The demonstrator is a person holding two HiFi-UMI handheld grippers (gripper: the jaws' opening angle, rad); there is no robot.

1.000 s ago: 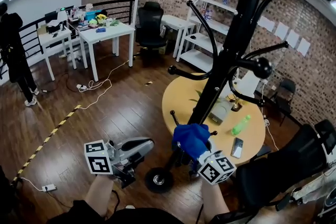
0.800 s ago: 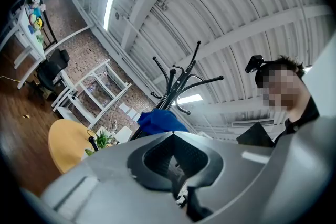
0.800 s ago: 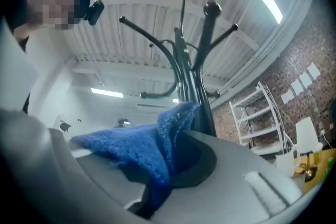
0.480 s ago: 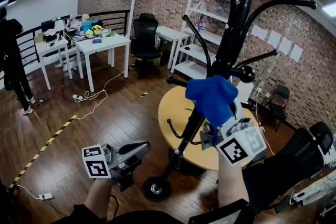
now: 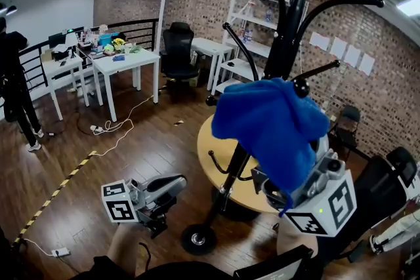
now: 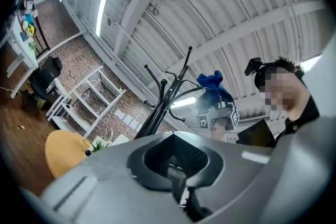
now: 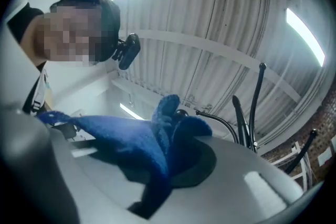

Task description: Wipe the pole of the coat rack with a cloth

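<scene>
The black coat rack stands before me, its pole (image 5: 283, 52) rising from a round base (image 5: 197, 239) on the wood floor. My right gripper (image 5: 279, 185) is raised high beside the pole, shut on a blue cloth (image 5: 272, 128) that drapes over its jaws and hides the middle of the pole. The cloth (image 7: 149, 147) fills the right gripper view, with the rack's top hooks (image 7: 255, 107) beyond. My left gripper (image 5: 165, 189) is held low, left of the base, shut and empty. Its view looks up at the rack (image 6: 163, 107) and the cloth (image 6: 212, 83).
A round yellow table (image 5: 213, 141) sits just behind the rack. A black chair (image 5: 384, 183) is at my right. Farther back are a white desk (image 5: 125, 59), an office chair (image 5: 177, 49) and white shelves (image 5: 256, 16). A person (image 5: 16, 88) stands far left. Cables cross the floor.
My right gripper has risen with the blue cloth from low near the rack's base to high along the pole, close to my head. The left gripper has hardly moved.
</scene>
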